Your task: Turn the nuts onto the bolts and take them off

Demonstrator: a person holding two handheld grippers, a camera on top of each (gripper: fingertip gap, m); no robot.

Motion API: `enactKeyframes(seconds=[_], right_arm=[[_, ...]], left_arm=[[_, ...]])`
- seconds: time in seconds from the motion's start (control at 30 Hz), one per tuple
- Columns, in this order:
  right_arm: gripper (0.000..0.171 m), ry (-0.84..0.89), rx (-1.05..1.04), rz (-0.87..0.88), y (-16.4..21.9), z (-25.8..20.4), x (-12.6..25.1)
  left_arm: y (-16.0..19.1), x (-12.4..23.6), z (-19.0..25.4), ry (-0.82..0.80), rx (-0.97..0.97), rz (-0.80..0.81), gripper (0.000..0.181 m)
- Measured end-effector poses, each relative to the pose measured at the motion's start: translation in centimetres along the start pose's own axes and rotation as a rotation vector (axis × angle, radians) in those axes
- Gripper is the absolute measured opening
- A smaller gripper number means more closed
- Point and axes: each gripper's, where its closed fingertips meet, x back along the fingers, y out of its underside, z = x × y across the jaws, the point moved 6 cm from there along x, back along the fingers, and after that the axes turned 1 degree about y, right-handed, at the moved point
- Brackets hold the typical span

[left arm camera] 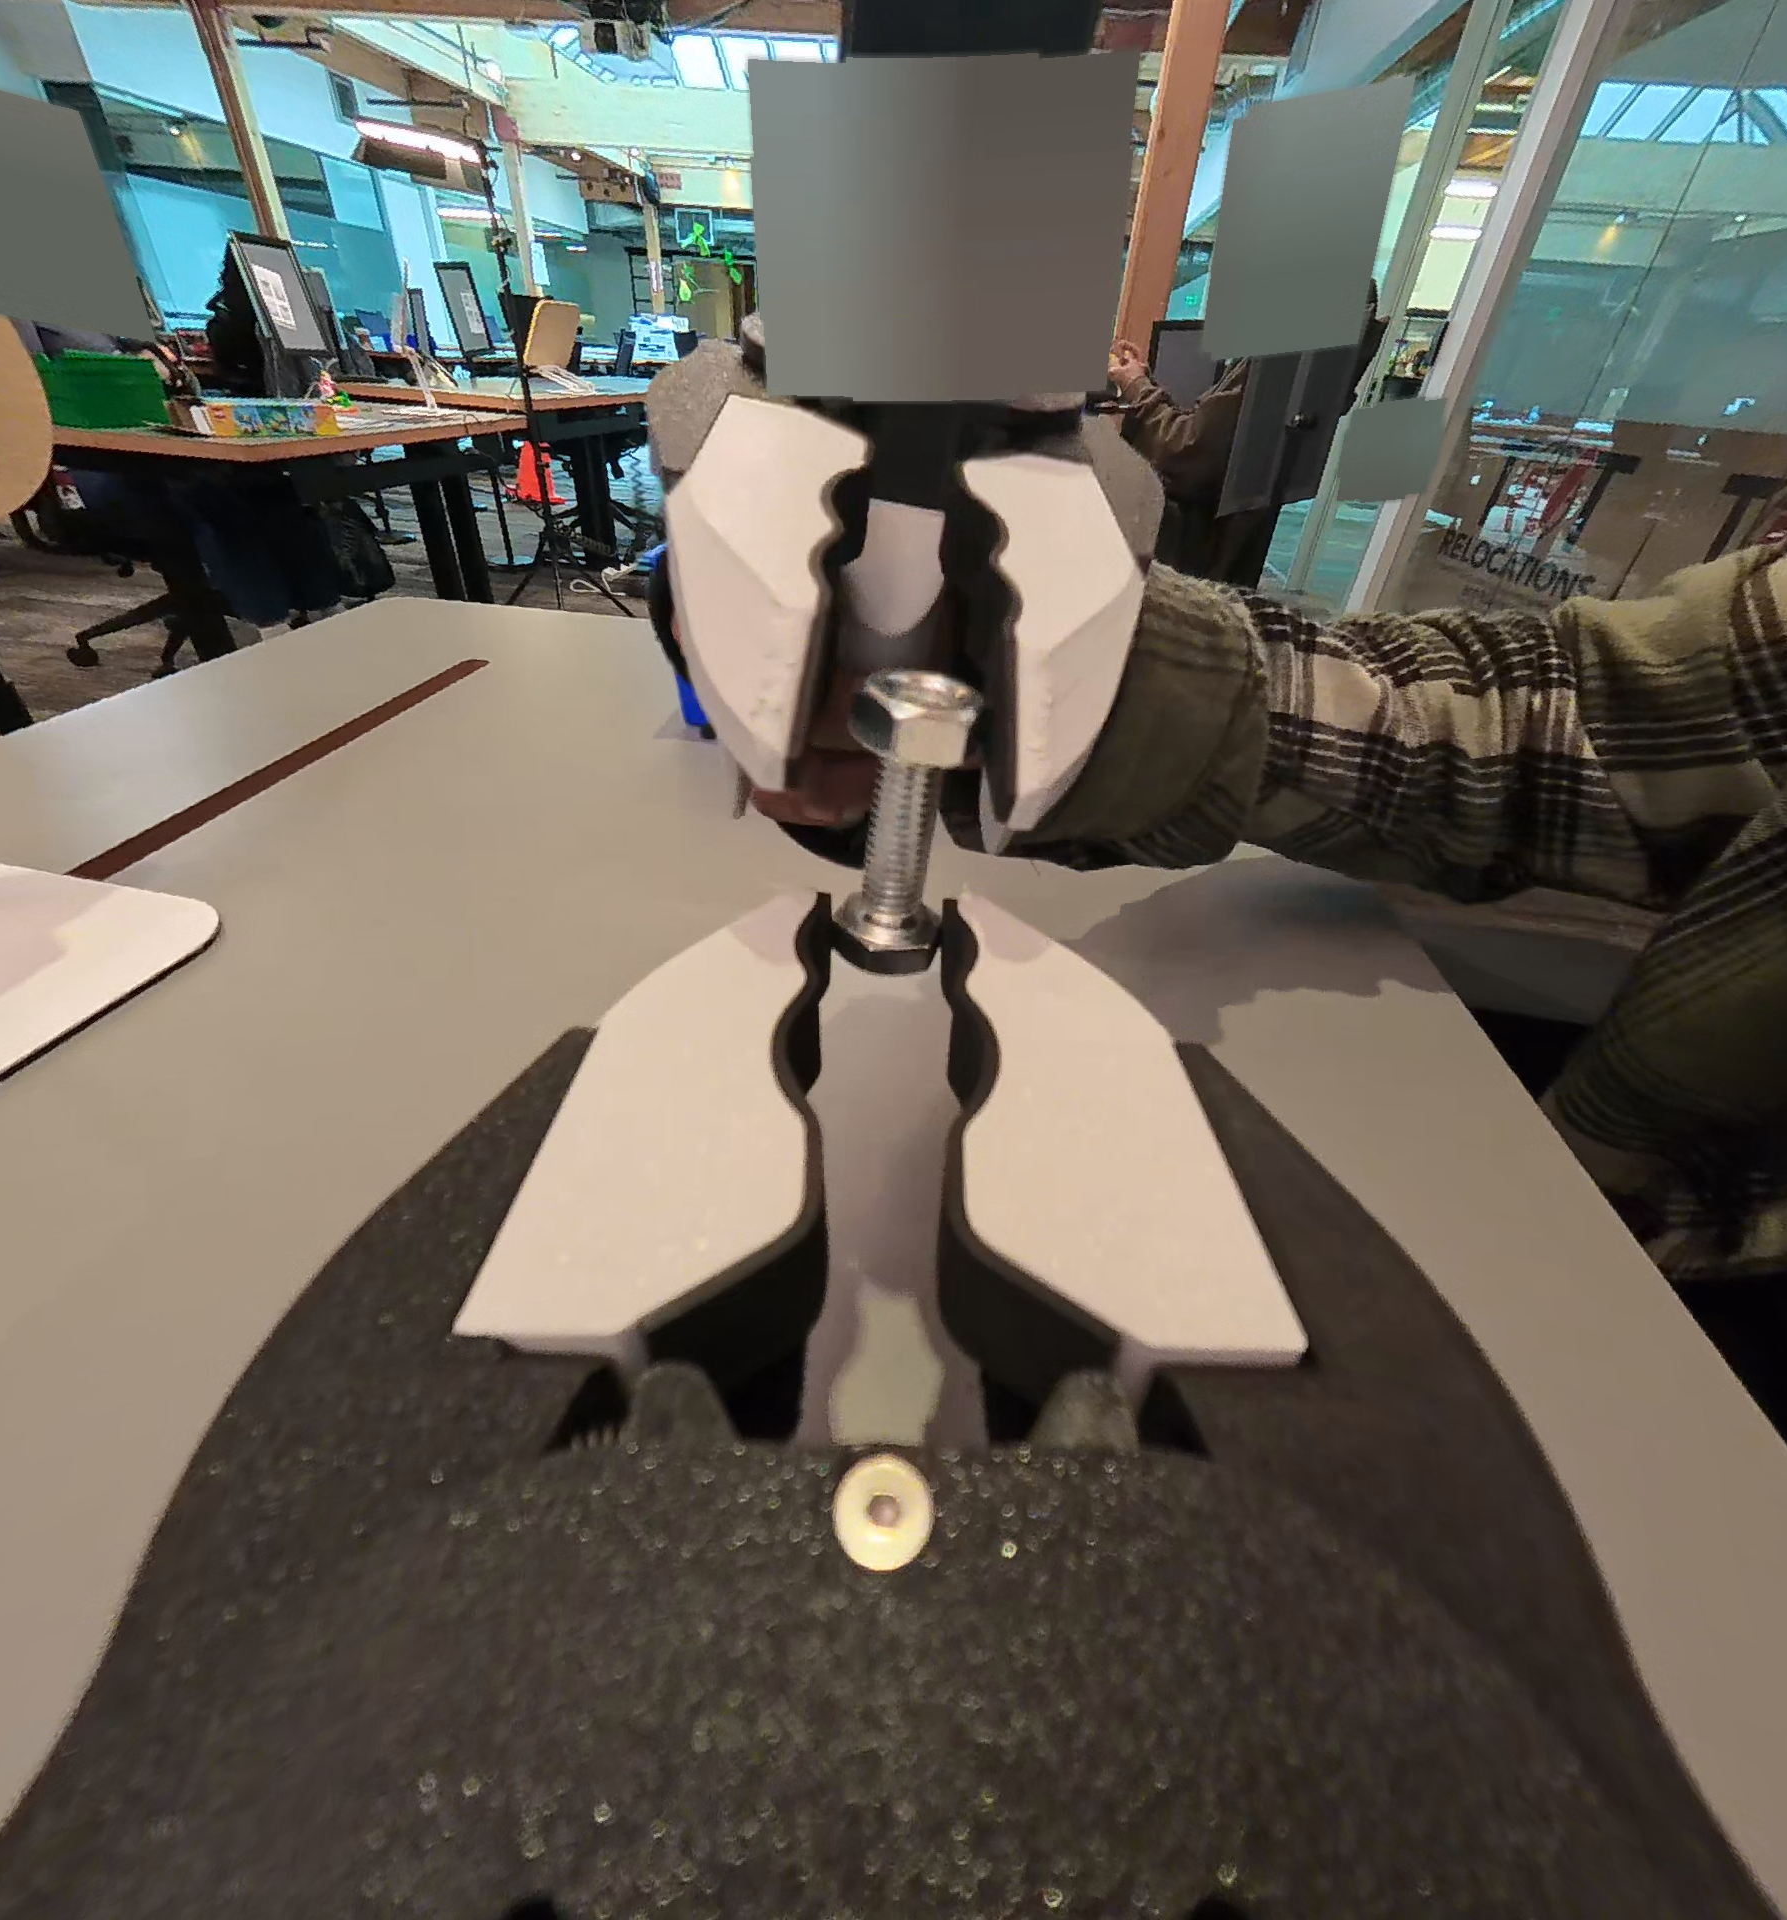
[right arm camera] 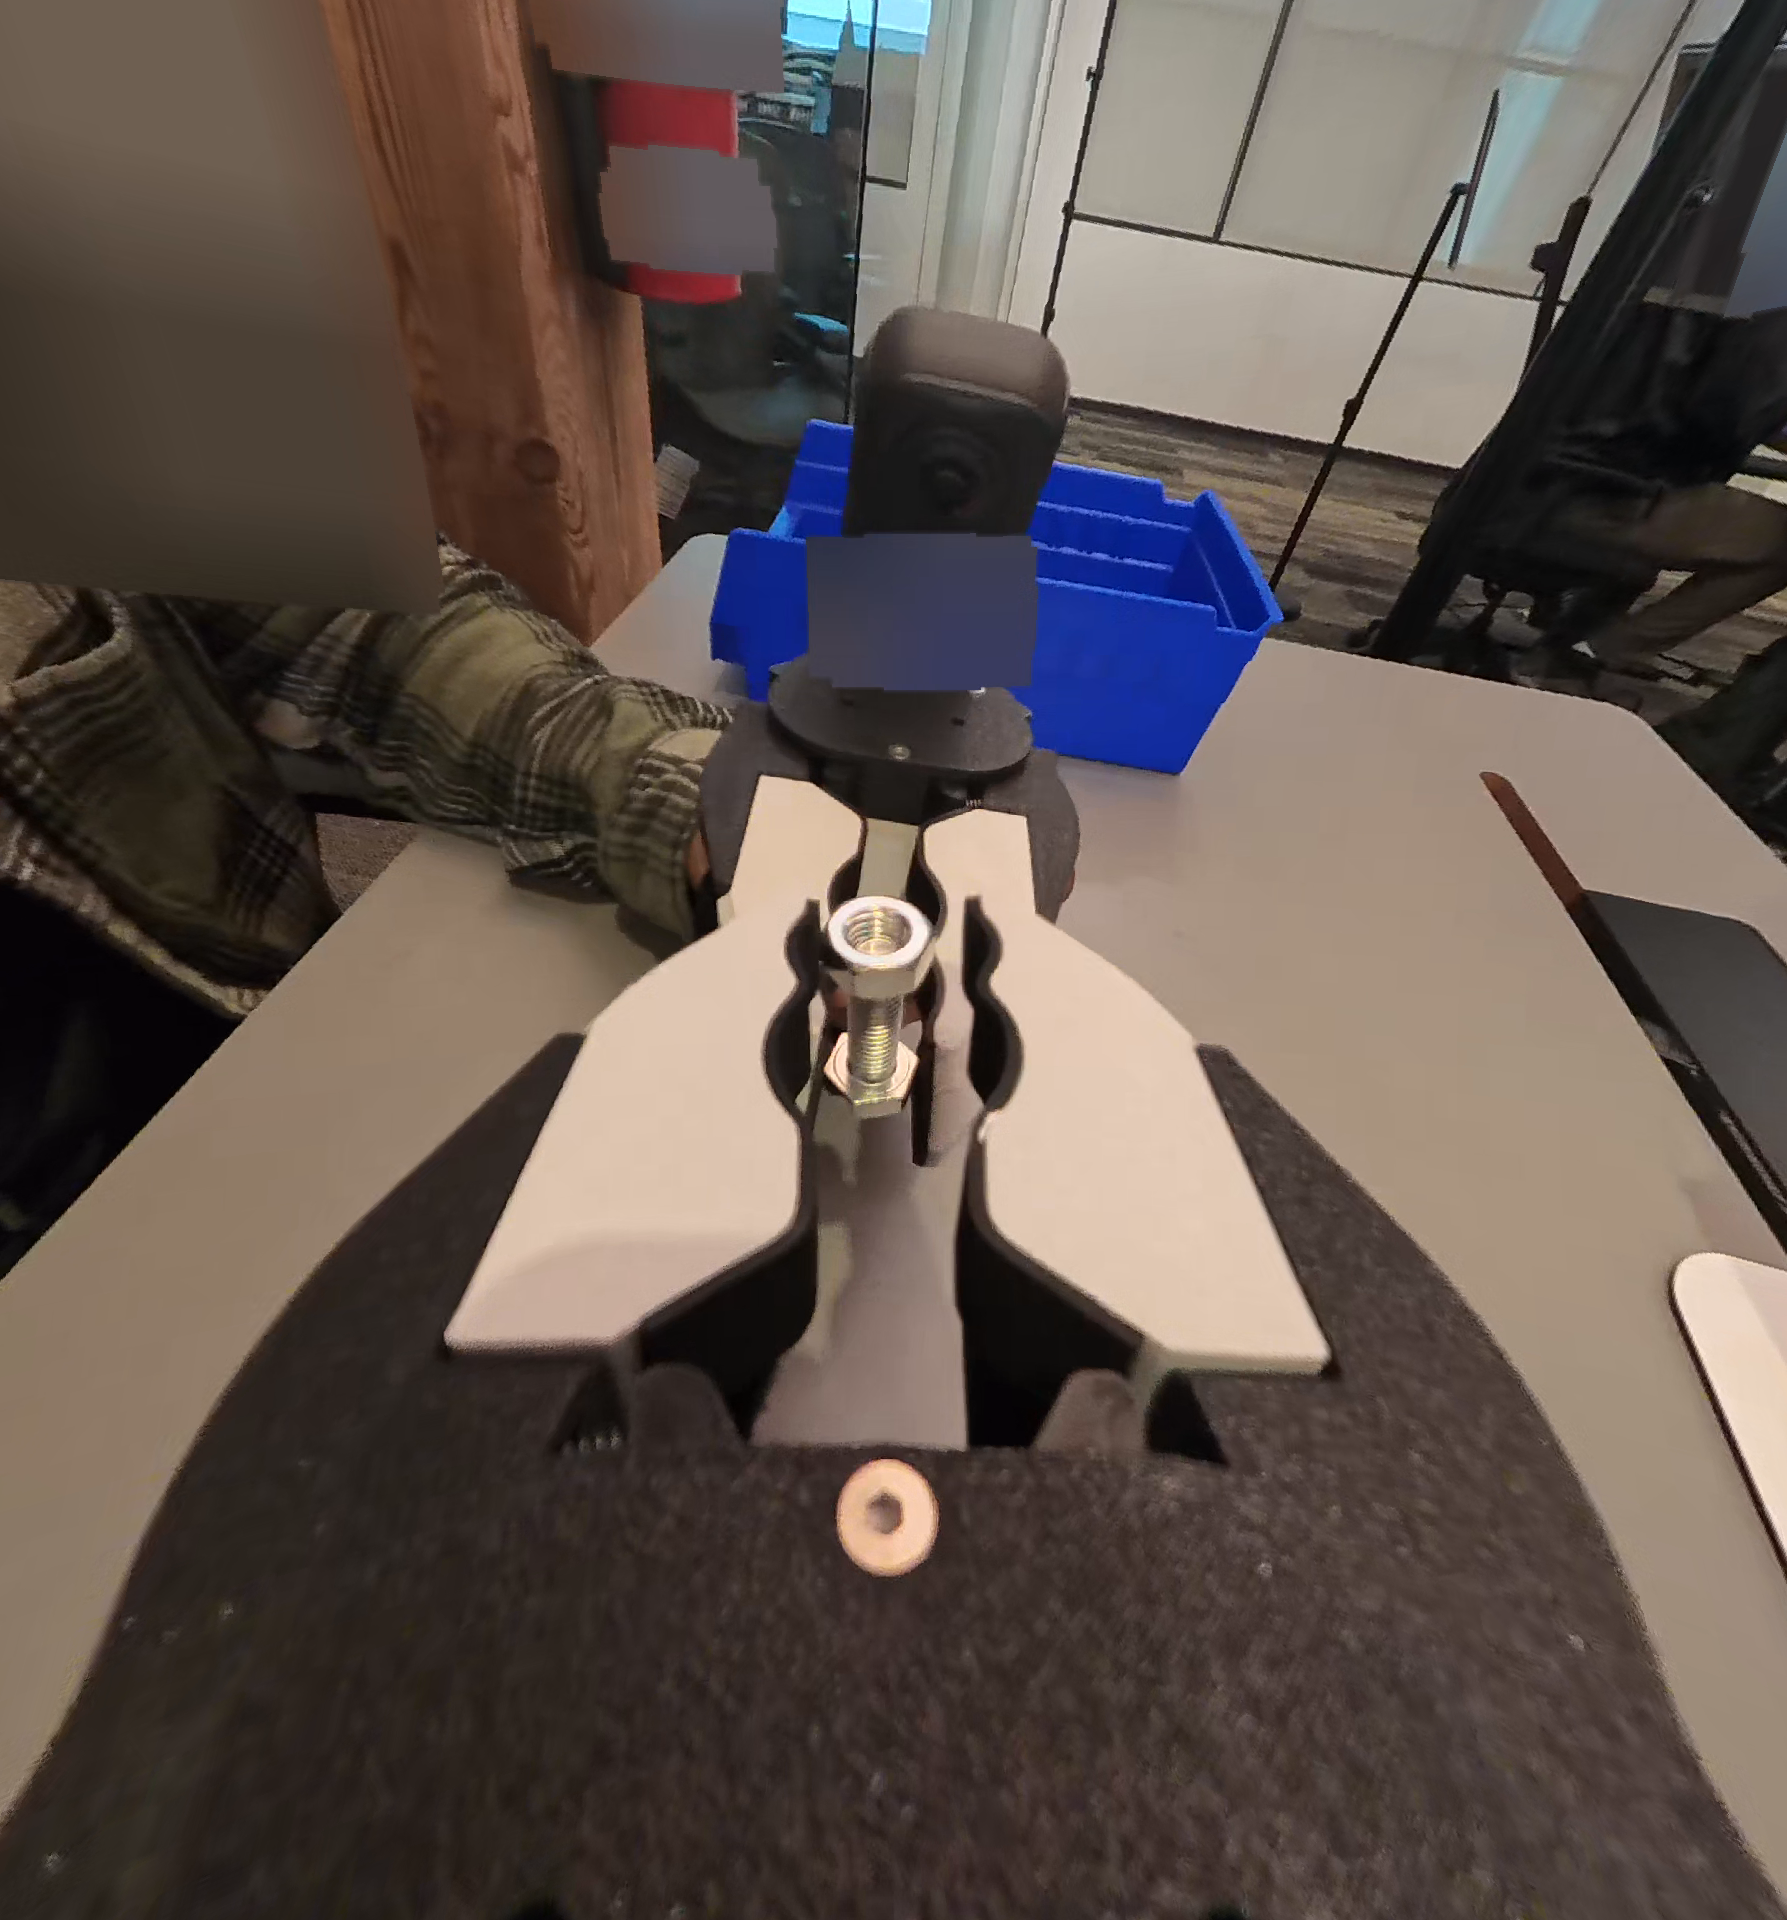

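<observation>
A silver bolt (left arm camera: pixel 894 842) stands upright above the grey table (left arm camera: pixel 349 987). My left gripper (left arm camera: pixel 886 935) is shut on the bolt's head (left arm camera: pixel 884 940) at the bottom. A silver nut (left arm camera: pixel 915 717) sits on the top end of the thread. My right gripper (left arm camera: pixel 904 769) faces the left one, and its jaws stand around the nut. The nut lies against one finger, with a small gap to the other. In the right wrist view the nut (right arm camera: pixel 878 951) shows its threaded hole between the tips of my right gripper (right arm camera: pixel 884 935), with the bolt head (right arm camera: pixel 863 1081) below it.
A blue bin (right arm camera: pixel 1128 644) stands on the table behind the left gripper. A white pad (left arm camera: pixel 37 956) lies at the table's left edge, next to a dark flat pad (right arm camera: pixel 1720 1018). A person's plaid sleeve (left arm camera: pixel 1440 727) reaches in from the right. Some 5 cm of space lies between my two pairs of fingers.
</observation>
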Motion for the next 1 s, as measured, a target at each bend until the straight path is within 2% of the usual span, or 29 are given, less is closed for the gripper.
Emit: enactKeyframes(seconds=[0.13,0.33,0.73,0.83,1.0], right_arm=[[0.030,0.008,-0.001,-0.003,0.1,0.1,-0.1],[0.058,0.093,-0.029,0.010,-0.3,0.7,0.3],[0.063,0.147,-0.065,0.029,-0.6,1.6,1.2],[0.059,0.146,-0.070,0.024,-0.5,1.7,1.8],[0.061,0.115,-0.053,0.045,-1.2,1.3,1.6]], left_arm=[[-0.1,0.1,0.0,-0.001,0.004,0.010,0.019],[-0.2,0.3,-0.2,-0.014,0.010,0.023,0.020],[-0.4,0.3,-0.1,-0.020,0.000,0.030,0.020],[-0.5,0.5,-0.2,-0.022,-0.001,0.030,0.020],[-0.4,0.3,-0.1,-0.017,-0.002,0.032,0.020]])
